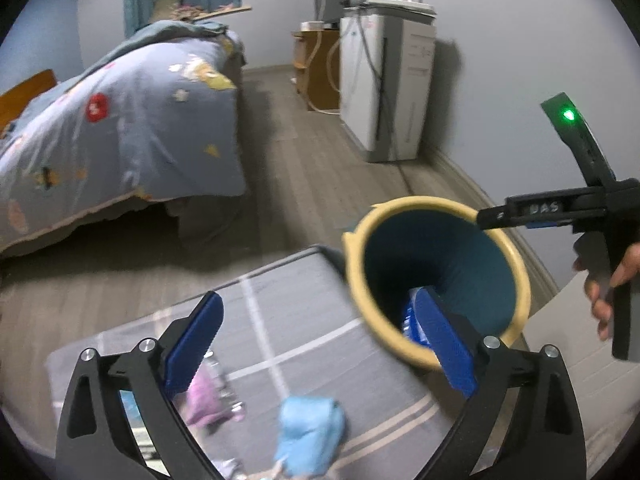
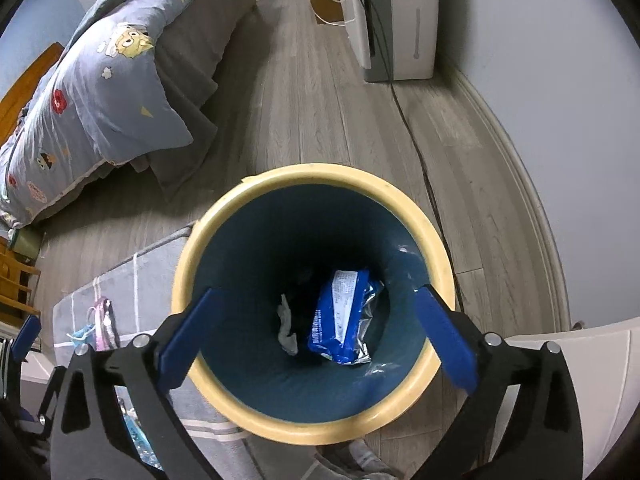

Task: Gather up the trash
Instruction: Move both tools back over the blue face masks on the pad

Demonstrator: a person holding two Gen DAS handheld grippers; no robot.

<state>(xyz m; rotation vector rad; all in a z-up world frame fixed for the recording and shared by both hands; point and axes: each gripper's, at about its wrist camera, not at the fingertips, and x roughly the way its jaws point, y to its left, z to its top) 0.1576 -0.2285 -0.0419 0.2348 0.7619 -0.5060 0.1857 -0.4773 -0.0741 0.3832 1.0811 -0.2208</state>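
Yellow-rimmed bin (image 2: 316, 216) at frame centre on floor, holding blue snack wrapper (image 2: 340, 316) and crumpled grey scrap (image 2: 286, 330). Right tongs (image 2: 318, 336) wide open above it, empty. Left tongs (image 1: 316, 340) wide open, empty, over blue wad (image 1: 308, 436) on grey mat (image 1: 296, 312), lower frame.

Black tool (image 2: 318, 334), blue ribbed pads (image 2: 182, 344).

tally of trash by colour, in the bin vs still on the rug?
In the bin:
Blue wrapper: 1
Grey-white crumpled scrap: 1
On the rug:
Light blue crumpled piece: 1
Pink item: 1
Total: 4 that I can make out; a few more bits at the rug's near edge are too blurred to count. Both tongs open.
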